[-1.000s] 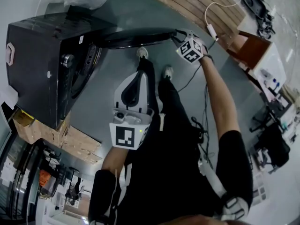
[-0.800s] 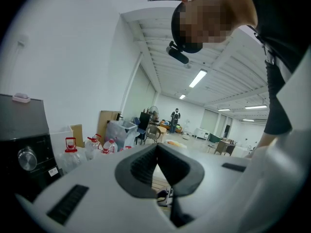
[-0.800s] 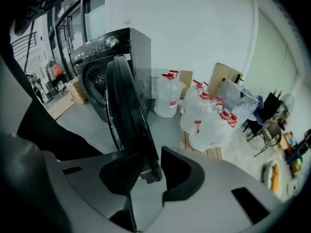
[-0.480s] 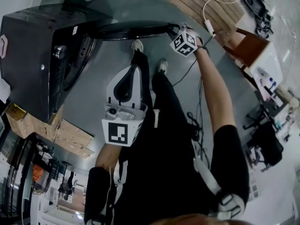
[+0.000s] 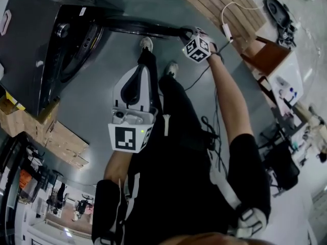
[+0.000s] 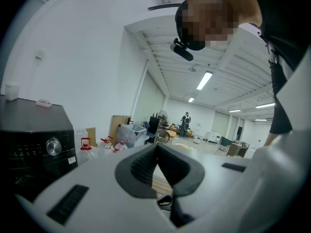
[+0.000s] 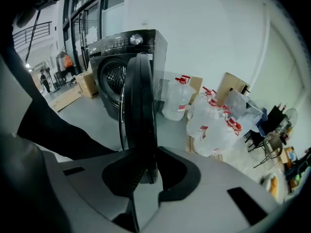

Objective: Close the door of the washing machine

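The black washing machine (image 5: 36,40) stands at the upper left of the head view, and its round door (image 5: 143,27) is swung wide open towards the right. My right gripper (image 5: 183,32) is at the door's free edge. In the right gripper view the door's rim (image 7: 140,106) stands edge-on between the jaws, which are closing, and both pads touch it (image 7: 148,171). The drum opening (image 7: 112,76) shows behind the door. My left gripper (image 5: 144,70) hangs in front of the person's legs, shut and empty (image 6: 156,147), with the machine's panel (image 6: 34,140) at its left.
Water jugs (image 7: 209,115) and cardboard boxes (image 7: 87,84) stand beside the machine. A slatted wooden platform (image 5: 219,4) and a white cable (image 5: 227,27) lie beyond the door. The person's shoes (image 5: 147,44) are on the grey floor under the door. Desks and chairs (image 5: 281,86) are at the right.
The right gripper's jaws have closed from wide open onto the door's edge. Both grippers have shifted slightly, and the machine has slid up and left in the head view.
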